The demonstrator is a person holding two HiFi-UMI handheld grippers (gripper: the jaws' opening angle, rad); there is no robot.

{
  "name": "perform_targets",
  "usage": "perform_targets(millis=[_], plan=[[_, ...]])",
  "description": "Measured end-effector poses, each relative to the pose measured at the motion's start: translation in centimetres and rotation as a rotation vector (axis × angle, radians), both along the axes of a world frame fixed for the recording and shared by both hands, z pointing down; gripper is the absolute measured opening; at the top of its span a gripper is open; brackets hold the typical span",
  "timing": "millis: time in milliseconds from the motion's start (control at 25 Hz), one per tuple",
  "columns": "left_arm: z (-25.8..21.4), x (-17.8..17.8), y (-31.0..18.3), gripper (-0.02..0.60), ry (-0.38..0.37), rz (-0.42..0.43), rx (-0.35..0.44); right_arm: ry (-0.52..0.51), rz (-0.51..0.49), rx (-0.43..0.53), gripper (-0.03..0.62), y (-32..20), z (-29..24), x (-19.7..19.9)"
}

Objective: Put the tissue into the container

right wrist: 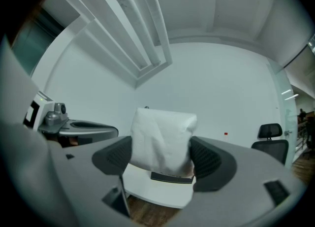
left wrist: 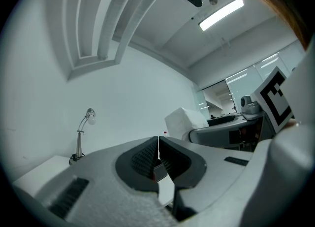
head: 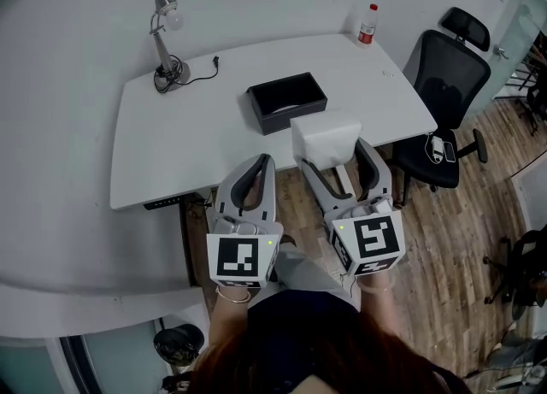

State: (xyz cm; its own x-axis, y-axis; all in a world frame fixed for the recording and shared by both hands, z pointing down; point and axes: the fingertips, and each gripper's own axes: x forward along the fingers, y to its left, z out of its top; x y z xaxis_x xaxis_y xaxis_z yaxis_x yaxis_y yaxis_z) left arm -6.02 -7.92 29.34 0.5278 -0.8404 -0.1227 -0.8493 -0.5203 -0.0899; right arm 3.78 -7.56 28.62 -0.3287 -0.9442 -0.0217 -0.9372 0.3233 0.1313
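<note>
A white tissue pack (head: 326,138) is clamped between the jaws of my right gripper (head: 332,161), held above the table's near edge. In the right gripper view the tissue pack (right wrist: 161,141) fills the gap between both pads. The black open container (head: 286,102) sits on the white table (head: 171,144), just beyond the pack. My left gripper (head: 256,170) hovers at the table's near edge, left of the right one, its jaws shut with nothing between them (left wrist: 158,148). The tissue pack (left wrist: 185,121) shows at the right in the left gripper view.
A desk lamp (head: 165,42) with a black cord stands at the table's back left. A red-capped bottle (head: 367,25) stands at the back right corner. A black office chair (head: 444,110) sits to the right of the table on the wooden floor.
</note>
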Motion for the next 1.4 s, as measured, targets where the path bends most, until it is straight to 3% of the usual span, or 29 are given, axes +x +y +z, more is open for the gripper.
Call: perform_targets(millis=[520,1400], plan=[[-0.2,-0.3,-4.6,0.028,-0.039,-0.014,0.020,0.000,-0.009,-0.022,0.383,-4.7,0.3,0.4],[1.3,-0.6,-12.7,0.028,-0.046,-0.043,-0.034,0.024,-0.045,-0.110,0.383,-13.4,2.2,0.4]])
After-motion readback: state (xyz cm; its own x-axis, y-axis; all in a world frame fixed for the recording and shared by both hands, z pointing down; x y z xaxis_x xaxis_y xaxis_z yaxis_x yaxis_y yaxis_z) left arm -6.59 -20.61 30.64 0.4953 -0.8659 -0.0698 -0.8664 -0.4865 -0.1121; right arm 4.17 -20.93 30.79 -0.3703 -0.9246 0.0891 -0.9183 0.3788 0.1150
